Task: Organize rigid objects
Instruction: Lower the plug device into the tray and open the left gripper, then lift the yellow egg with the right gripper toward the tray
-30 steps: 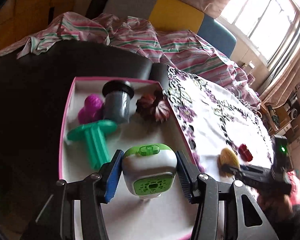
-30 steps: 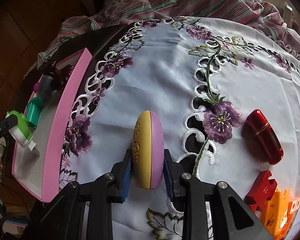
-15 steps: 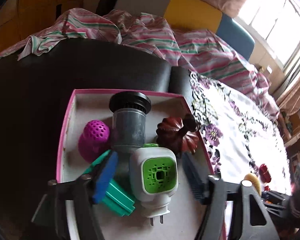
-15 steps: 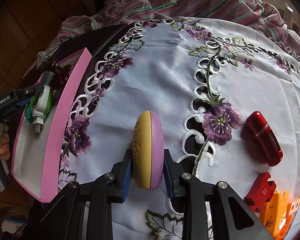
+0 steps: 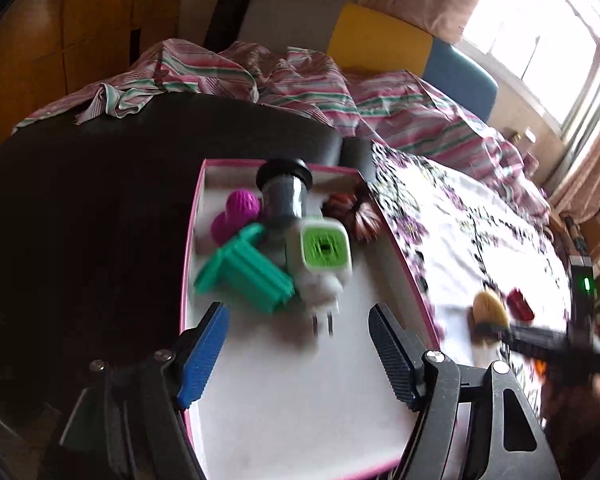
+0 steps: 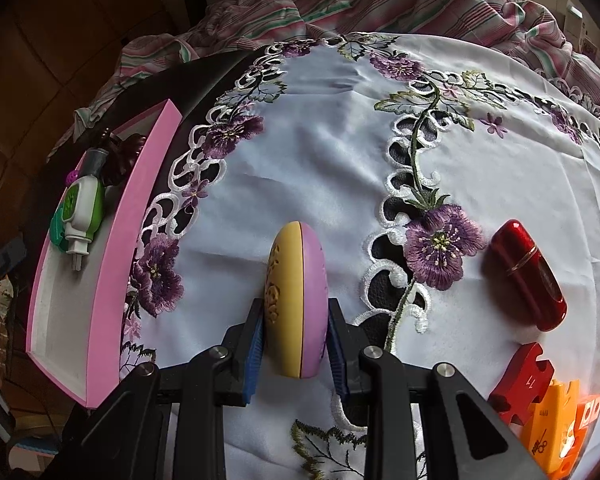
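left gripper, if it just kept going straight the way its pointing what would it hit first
Most likely the white-and-green plug-in device lying in the pink box: its prongs point back between the open fingers of the left gripper. The teal ribbed piece sits just left of that line. Depth is blurred, so this is a judgement.

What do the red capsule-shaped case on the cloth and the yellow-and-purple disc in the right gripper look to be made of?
The red capsule-shaped case looks like glossy lacquered metal or hard plastic: sharp window highlights and a thin gold band around it. The yellow-and-purple disc, clamped in the right gripper, looks like matte moulded plastic or rubber: dull sheen, raised relief on its yellow face, a clean seam between halves.
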A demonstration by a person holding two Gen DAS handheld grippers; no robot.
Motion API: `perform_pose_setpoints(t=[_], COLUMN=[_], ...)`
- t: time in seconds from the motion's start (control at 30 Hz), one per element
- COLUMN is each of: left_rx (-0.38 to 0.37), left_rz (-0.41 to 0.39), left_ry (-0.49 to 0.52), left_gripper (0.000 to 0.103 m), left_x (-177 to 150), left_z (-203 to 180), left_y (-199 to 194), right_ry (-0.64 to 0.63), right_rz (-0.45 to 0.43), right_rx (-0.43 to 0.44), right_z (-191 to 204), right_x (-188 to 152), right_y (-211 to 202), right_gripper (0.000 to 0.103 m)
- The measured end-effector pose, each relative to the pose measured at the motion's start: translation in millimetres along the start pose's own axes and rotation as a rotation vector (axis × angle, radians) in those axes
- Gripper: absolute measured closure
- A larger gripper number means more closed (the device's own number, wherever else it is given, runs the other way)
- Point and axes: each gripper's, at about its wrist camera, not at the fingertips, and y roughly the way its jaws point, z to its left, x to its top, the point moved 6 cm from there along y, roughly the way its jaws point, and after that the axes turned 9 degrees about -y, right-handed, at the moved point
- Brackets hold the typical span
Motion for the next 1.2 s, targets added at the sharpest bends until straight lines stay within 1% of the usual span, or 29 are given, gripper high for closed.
perform_pose_setpoints(t=[0.07,0.17,0.23,0.27,0.43,0.63,0.8,0.83,0.9,1.0,1.03,1.07,1.2], left_rx=[-0.002,-0.005,-0.015,-0.017,-0.023,-0.028,-0.004,0.003,0.019,0.025,0.027,0.029,0.036], left_rz=[0.002,0.012,0.020,0.022,0.040,0.044,0.037,0.032,0.018,0.010,0.009,0.010,0.019], left_ry=[0.018,0.042,0.052,0.057,0.075,0.081,0.083,0.086,0.096,0.103,0.104,0.104,0.106], left_gripper=[0.030,0.030,0.030,0.030,0.030,0.030,0.030,0.029,0.027,0.027,0.027,0.027,0.026], left_x=[-8.6,-21.3,-27.4,-29.9,-38.7,-42.7,-43.4,-43.2,-42.8,-42.6,-42.8,-43.3,-46.4], left_z=[-2.4,-8.2,-13.1,-14.9,-24.0,-28.1,-26.2,-25.6,-25.5,-25.2,-25.3,-25.0,-23.9], left_y=[-5.7,-12.6,-15.6,-16.8,-18.8,-21.5,-25.1,-25.8,-28.3,-31.6,-32.1,-32.3,-31.4], right_ry=[0.002,0.004,-0.007,-0.010,-0.025,-0.027,-0.025,-0.026,-0.022,-0.039,-0.047,-0.055,-0.090], right_rz=[-0.008,-0.041,-0.076,-0.087,-0.082,-0.067,-0.075,-0.081,-0.075,-0.058,-0.057,-0.055,-0.056], right_rx=[-0.008,-0.045,-0.068,-0.074,-0.110,-0.115,-0.095,-0.082,-0.059,-0.099,-0.106,-0.110,-0.158], right_z=[-0.9,-4.2,-4.4,-4.4,-6.8,-6.6,-4.6,-3.4,-1.3,-1.7,-1.2,-0.5,1.6], right_x=[1.0,4.4,8.1,9.4,9.3,10.1,11.3,11.8,11.3,8.8,8.3,8.2,7.1], right_y=[-0.7,-6.1,-12.7,-14.9,-13.7,-7.2,-9.6,-10.4,-8.8,-4.7,-4.2,-3.8,-4.1], right_gripper=[0.074,0.070,0.066,0.061,0.058,0.058,0.058,0.057,0.048,0.049,0.050,0.058,0.059])
